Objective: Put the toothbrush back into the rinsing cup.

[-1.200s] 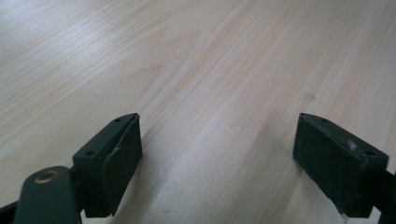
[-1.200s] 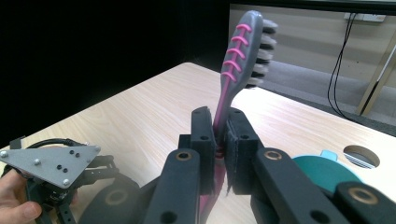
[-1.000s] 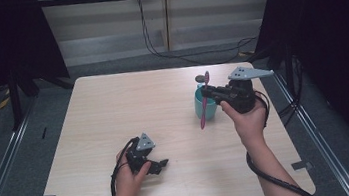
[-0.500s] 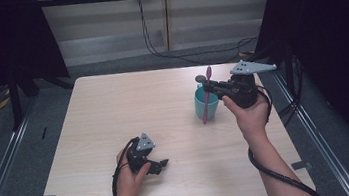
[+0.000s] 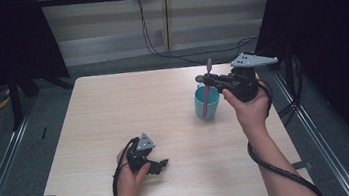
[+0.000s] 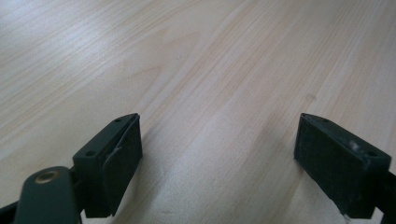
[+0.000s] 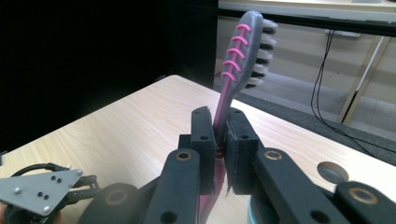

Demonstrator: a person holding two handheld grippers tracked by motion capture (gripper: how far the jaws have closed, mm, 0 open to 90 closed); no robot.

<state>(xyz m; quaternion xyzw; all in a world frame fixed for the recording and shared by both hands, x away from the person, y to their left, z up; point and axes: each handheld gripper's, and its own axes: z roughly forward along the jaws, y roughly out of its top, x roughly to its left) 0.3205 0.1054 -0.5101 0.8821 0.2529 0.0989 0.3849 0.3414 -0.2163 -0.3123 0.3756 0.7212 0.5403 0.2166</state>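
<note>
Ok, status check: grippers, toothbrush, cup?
Right gripper shut on toothbrush, upright over teal cup. Left gripper open, empty, low over table. Nothing in the way.

Over on the far right of the pale wooden surface (image 5: 113, 110) stands a teal cup (image 5: 207, 103), near the right edge. The right tongs (image 5: 205, 80) are held level above its rim, clamped tight on a pink toothbrush (image 5: 207, 96) that stands almost upright, its brush head topmost and its lower end down inside the cup. A grey three-cornered plate sits on top of those tongs, and a black cable trails down along the forearm. Well apart, near the front edge, the left tongs (image 5: 159, 166) rest on the wood under the other hand, jaws spread with nothing between them.
</note>
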